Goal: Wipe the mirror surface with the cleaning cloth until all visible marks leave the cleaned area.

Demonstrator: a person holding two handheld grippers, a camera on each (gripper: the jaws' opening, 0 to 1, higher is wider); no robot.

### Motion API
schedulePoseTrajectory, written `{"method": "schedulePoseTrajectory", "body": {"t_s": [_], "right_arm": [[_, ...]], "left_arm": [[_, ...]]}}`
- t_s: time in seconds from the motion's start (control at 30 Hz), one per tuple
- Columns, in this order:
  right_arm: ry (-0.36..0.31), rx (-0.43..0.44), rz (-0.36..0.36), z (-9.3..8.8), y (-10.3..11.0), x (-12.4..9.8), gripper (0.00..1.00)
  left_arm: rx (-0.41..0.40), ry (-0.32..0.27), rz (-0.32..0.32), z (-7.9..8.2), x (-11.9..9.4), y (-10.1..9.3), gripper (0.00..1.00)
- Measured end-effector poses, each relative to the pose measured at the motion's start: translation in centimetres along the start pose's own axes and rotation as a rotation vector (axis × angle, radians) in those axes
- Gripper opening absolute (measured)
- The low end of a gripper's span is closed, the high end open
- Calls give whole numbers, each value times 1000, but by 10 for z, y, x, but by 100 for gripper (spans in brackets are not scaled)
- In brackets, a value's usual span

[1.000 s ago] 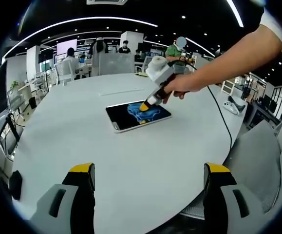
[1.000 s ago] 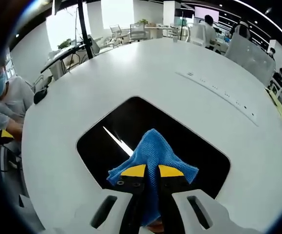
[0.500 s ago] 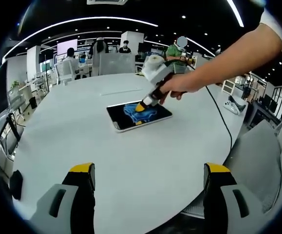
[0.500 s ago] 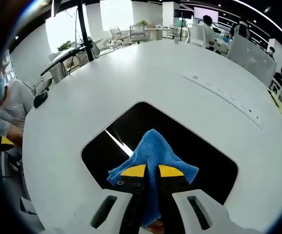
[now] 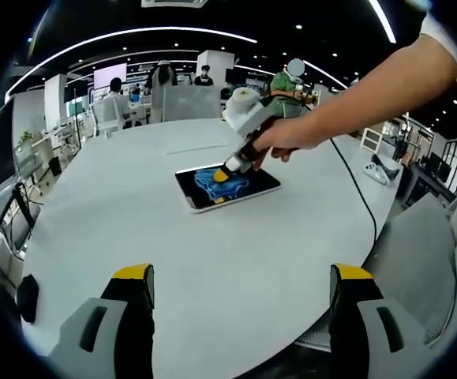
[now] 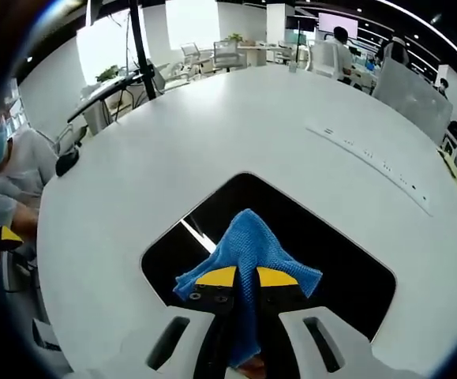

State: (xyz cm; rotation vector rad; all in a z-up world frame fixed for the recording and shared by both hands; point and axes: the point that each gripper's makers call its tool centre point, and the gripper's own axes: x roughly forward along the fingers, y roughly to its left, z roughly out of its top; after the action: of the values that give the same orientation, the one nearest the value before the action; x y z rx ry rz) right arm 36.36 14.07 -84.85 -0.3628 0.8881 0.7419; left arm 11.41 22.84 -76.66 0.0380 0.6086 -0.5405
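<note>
A dark rectangular mirror lies flat on the white round table. My right gripper is shut on a blue cleaning cloth and presses it onto the mirror's left part, as the left gripper view shows it. A bright streak of reflected light crosses the glass beside the cloth. My left gripper hovers open over the near table edge, far from the mirror, with nothing between its fingers.
A person's arm reaches in from the right holding the right gripper, with a black cable trailing off the table. Chairs, desks and people stand beyond the far edge. A small dark object lies at the table's left rim.
The right gripper has slid the cloth across the mirror toward its left end in the left gripper view. The left gripper has stayed put.
</note>
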Motion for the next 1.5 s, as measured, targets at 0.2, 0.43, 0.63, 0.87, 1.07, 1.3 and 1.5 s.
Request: {"method": "schedulePoseTrajectory", "body": {"t_s": [0.2,0.43,0.63,0.87,1.07,1.3,1.5], "right_arm": [[1,2,-1,3,2,3,3],[1,2,4,7,2,12,3],[1,6,2,5,9,4,3],[1,2,4,10,8,12,3],[-2,-3,7,13,10,13,3],[-5,-2,4,17,11,19,3],[-12,0,1,16,22,8,3]], "left_arm": [[-1,0,1,-1,-1,0,93],[-5,-1,7,-2,-3,1,93],[-6,-2,7,-2,-3,0,93],[-7,-5,8,-2,-3,2,93],[-9,-5,11,-2,-4,3,93],[-10,-2,9,-3,-3,3,93],[-14,-3,9,-4,-4,3,93]]}}
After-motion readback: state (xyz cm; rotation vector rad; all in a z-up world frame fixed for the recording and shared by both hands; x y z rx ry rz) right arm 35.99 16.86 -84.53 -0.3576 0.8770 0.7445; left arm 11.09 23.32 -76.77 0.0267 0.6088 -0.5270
